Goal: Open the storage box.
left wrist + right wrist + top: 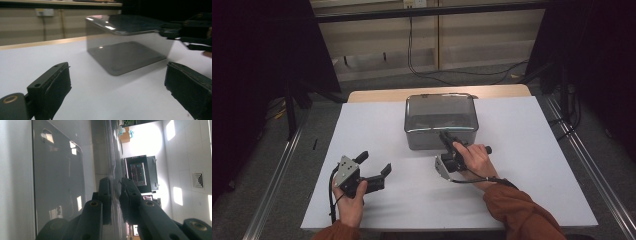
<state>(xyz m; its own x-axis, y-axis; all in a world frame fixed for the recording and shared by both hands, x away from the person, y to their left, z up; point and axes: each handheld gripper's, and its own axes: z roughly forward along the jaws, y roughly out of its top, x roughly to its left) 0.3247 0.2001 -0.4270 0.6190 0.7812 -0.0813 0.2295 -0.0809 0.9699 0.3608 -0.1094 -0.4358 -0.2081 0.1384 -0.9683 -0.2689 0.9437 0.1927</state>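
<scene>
Fingers of the right gripper (445,137) are pressed onto the near rim of the box lid, one black finger (105,200) on each side of the thin edge, as the right gripper view shows; the lid's glossy surface there mirrors a room. Fingers of the left gripper (374,163) are spread wide, holding nothing, with bare white surface between the two black pads (58,87) in the left gripper view. The right hand (474,160) wraps the right gripper's body, its rust-orange sleeve (522,212) entering from the lower edge; the left hand (351,200) grips the left gripper low on the near left of the counter. The translucent smoke-grey rectangular plastic box with a glossy lid (440,120) stands at the centre of the far half of the white counter (522,150), well apart from the left gripper. In the left gripper view the box (127,47) stands ahead, and the right gripper (185,31) meets its lid edge from the right.
</scene>
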